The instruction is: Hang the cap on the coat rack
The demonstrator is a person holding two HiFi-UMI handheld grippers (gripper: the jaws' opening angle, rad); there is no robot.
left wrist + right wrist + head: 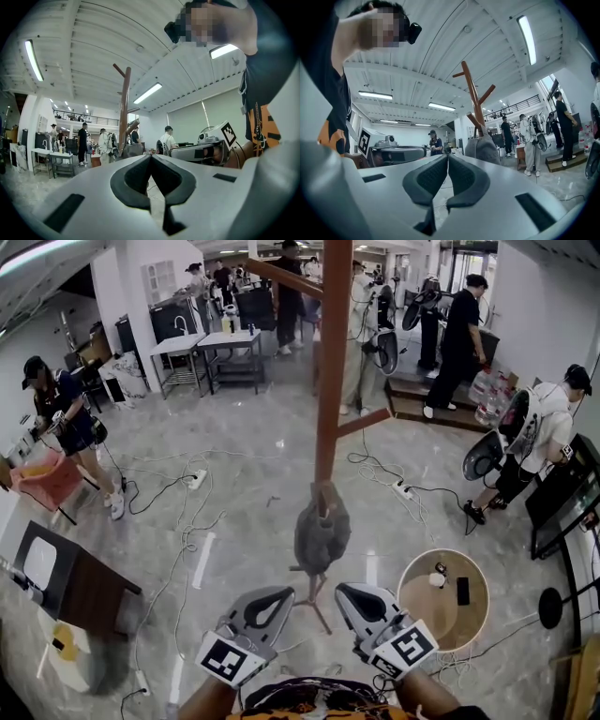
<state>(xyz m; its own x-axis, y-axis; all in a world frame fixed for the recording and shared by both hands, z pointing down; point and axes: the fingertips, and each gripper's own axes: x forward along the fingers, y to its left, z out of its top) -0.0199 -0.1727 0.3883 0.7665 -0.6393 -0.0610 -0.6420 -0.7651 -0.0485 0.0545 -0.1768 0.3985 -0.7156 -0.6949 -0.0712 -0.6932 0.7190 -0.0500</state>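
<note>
The grey cap [322, 529] hangs on a low peg of the coat rack [333, 362]. Nearer, the left gripper [277, 596] and right gripper [347, 594] both have jaws pressed together, empty.

Round table [420, 611] bears a black phone [462, 591]; power strip [197, 479] lies on grey floor [253, 442].

One coat rack [330, 381], one cap [322, 535], two grippers (left gripper [284, 594], right gripper [344, 592]), one round table [422, 610].
</note>
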